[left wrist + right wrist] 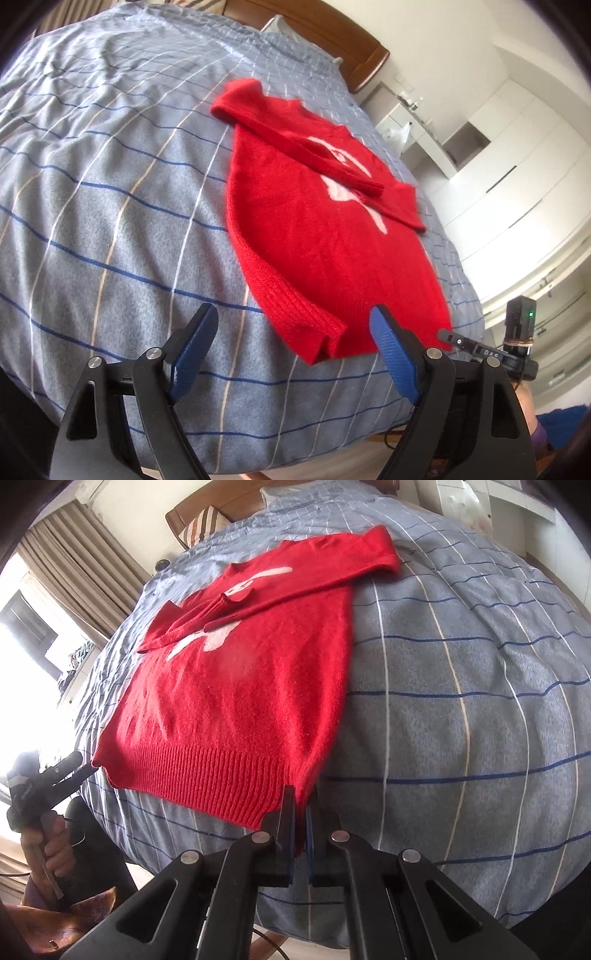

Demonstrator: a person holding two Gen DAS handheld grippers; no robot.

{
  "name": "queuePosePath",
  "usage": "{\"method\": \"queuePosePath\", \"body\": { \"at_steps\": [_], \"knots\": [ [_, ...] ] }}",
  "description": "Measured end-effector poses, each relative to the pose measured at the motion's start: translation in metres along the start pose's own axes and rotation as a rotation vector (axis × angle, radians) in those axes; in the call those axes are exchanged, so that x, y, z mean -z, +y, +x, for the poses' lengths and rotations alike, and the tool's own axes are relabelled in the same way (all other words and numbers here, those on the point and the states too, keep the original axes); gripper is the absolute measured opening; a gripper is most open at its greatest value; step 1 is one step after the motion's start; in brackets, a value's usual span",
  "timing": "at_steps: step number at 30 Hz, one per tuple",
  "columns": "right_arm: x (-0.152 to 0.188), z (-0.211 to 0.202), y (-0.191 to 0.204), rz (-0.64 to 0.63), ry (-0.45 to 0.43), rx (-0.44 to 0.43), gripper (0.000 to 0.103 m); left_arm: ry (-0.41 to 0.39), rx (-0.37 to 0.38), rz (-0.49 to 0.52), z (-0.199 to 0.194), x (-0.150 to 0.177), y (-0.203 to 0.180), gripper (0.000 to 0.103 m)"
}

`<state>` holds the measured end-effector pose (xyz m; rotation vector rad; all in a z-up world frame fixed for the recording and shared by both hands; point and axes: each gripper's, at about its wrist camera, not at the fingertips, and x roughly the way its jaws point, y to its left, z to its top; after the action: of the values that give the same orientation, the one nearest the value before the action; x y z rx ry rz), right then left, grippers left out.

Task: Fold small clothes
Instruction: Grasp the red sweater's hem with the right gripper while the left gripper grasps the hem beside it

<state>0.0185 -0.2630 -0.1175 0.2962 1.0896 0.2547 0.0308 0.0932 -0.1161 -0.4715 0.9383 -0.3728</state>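
Pinching the near hem corner of the red sweater [236, 701] lying on the bed [461, 701] with the right gripper [301, 812], left gripper [291, 343] spread empty, risking dragging the sweater askew when lifting one-sided.

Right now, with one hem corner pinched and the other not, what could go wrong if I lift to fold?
1. Only the right gripper is shut on the red sweater hem corner; the left gripper stands open around the other corner, so lifting now would likely skew the fold.
2. Both sleeves lie loosely folded across the chest; a quick lift could slide them off.
3. The hem sits near the edge of the bed; slack could pull it over.
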Motion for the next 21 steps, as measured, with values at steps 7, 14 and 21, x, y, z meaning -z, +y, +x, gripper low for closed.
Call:
{"method": "queuePosePath", "body": {
  "at_steps": [7,14,21],
  "knots": [
    [0.002,-0.002,0.000,-0.013,0.000,0.025,0.004,0.052,-0.142,-0.013,0.027,0.000,-0.004,0.006],
    [0.009,-0.024,0.010,-0.045,-0.001,0.100,0.003,0.003,-0.265,0.069,-0.005,0.015,-0.009,0.004],
    [0.020,0.022,-0.010,0.002,0.070,0.119,0.003,0.050,-0.322,0.051,0.023,0.023,0.014,0.004]
  ]
}}
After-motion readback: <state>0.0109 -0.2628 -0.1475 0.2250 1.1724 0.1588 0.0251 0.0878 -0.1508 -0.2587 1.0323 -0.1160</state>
